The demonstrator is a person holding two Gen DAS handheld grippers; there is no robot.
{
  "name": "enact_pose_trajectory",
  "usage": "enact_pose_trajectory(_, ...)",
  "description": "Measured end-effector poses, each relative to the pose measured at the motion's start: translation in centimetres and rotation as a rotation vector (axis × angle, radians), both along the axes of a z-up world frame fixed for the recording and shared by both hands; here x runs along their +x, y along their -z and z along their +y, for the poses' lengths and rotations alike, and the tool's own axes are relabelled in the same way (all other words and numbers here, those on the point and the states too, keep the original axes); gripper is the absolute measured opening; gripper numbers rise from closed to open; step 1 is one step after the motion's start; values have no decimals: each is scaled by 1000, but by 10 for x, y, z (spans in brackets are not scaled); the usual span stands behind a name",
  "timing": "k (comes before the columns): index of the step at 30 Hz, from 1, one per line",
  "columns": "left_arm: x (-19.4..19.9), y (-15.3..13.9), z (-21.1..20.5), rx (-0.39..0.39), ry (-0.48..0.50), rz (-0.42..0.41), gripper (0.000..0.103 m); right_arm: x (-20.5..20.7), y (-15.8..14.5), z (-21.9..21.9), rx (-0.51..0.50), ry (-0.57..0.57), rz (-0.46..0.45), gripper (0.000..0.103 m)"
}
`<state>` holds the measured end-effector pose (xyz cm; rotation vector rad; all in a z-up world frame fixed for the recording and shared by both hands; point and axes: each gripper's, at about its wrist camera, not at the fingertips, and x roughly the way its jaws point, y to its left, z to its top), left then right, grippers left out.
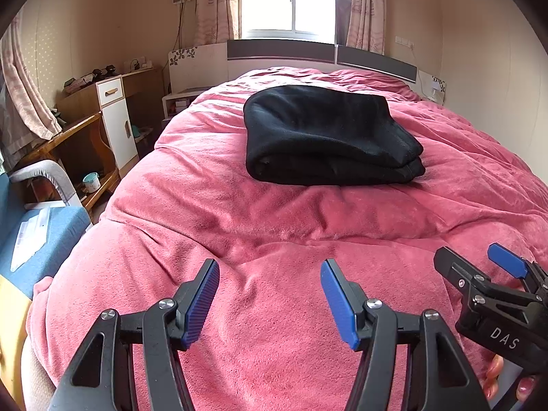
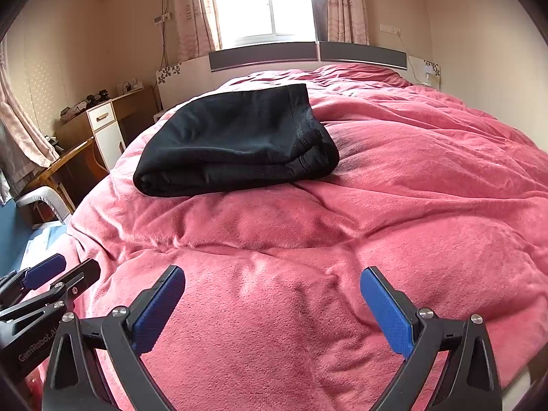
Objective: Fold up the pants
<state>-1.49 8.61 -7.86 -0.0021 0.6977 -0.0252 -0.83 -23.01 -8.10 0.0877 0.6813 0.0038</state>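
Black pants [image 1: 328, 137] lie folded into a thick rectangular bundle on the pink bed cover [image 1: 274, 239], towards the middle of the bed; in the right wrist view the pants [image 2: 236, 140] sit left of centre. My left gripper [image 1: 270, 267] hovers open over the near part of the cover, well short of the pants, with nothing between its blue pads. My right gripper [image 2: 274, 274] is open too and empty, beside the left one. The right gripper [image 1: 479, 260] shows at the lower right of the left wrist view, and the left gripper [image 2: 68, 267] at the lower left of the right wrist view.
A headboard [image 1: 281, 51] and bright window [image 1: 287, 0] stand behind the bed. Left of the bed are a wooden desk [image 1: 78, 137], a white cabinet [image 1: 116, 120] and a blue seat [image 1: 34, 239] with a paper on it. Fingers [image 1: 493, 373] of a hand hold the right gripper.
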Motion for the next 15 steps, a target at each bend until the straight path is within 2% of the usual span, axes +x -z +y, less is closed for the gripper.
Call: enact_pose_trajectory(15,0,2,-1,14,-22,7,63,1,2,-1,4,0,6,103)
